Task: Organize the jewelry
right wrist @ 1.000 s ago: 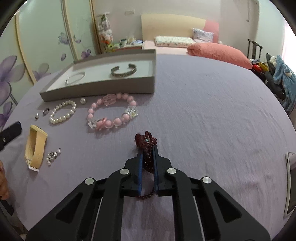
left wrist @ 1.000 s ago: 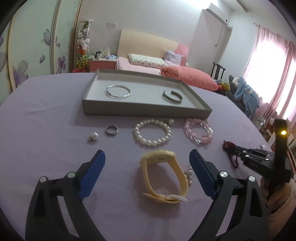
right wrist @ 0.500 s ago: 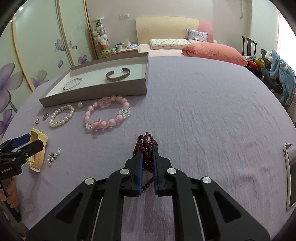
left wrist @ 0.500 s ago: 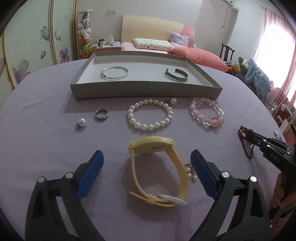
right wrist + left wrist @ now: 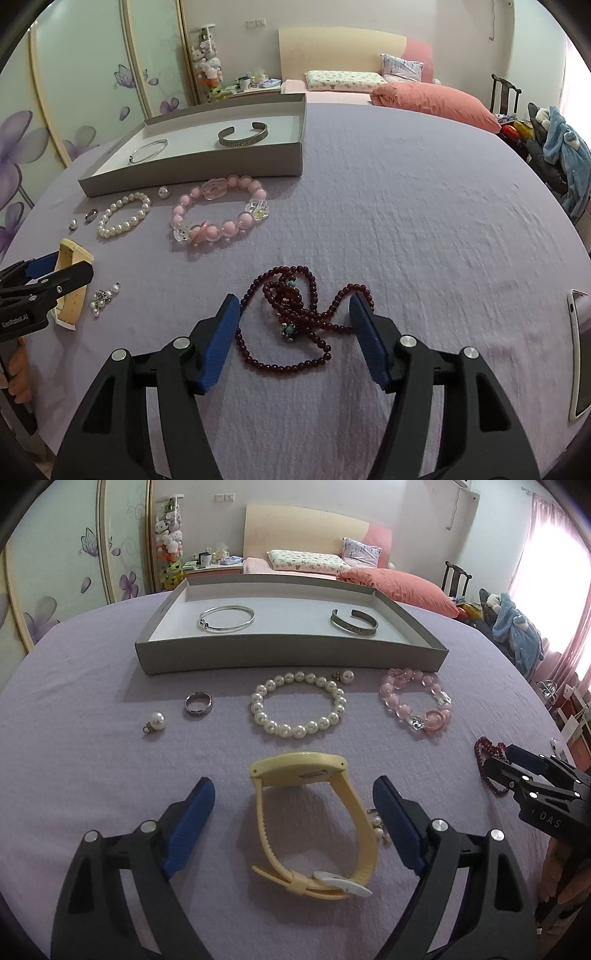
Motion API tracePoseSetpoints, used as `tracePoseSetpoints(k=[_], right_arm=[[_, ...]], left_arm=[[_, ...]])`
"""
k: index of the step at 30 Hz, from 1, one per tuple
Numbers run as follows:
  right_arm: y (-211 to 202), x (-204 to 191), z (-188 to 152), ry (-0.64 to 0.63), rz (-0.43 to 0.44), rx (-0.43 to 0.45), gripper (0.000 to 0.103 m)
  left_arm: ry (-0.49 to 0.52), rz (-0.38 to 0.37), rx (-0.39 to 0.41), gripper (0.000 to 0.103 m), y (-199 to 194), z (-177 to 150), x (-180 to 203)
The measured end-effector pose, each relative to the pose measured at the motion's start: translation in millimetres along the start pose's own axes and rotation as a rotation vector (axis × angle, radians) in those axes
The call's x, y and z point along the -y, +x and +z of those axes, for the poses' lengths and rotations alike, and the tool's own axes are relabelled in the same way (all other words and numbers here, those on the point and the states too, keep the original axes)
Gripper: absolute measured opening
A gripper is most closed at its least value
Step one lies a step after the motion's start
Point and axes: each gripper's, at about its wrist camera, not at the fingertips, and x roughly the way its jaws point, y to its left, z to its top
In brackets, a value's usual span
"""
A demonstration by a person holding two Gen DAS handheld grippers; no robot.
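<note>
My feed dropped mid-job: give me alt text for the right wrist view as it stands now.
The right gripper, whose jaws have just been opening, stands open over a dark red bead necklace lying loose on the purple tablecloth. Farther left lie a pink bead bracelet and a pearl bracelet, before a grey tray holding two bangles.

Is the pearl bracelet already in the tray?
No, the pearl bracelet lies on the purple cloth in front of the tray.

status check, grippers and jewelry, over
Right gripper just opened, dark red beads loose on cloth. Left gripper open astride yellow watch, not pinching. Nothing blocking tray.
</note>
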Motion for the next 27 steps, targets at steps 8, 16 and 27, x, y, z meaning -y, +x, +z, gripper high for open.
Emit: tracePoseSetpoints(k=[8,16,27], right_arm=[[-19.7,4.7,8.1,0.008,-0.032,0.071,0.080],[4.9,0.0,0.4,0.004,-0.031,-0.025,0.088],[0.2,-7.7,-1.0,-0.049,-0.022,-0.013,0.015]], left_arm=[[-0.001,-0.003,-0.001,0.085,-0.5,-1.0,-1.7],[-0.004,-0.008,-0.006,0.085,-0.5,-0.8,-3.5],[-0.004,-0.009,-0.015,0.085,1.8,-0.2,-3.6]])
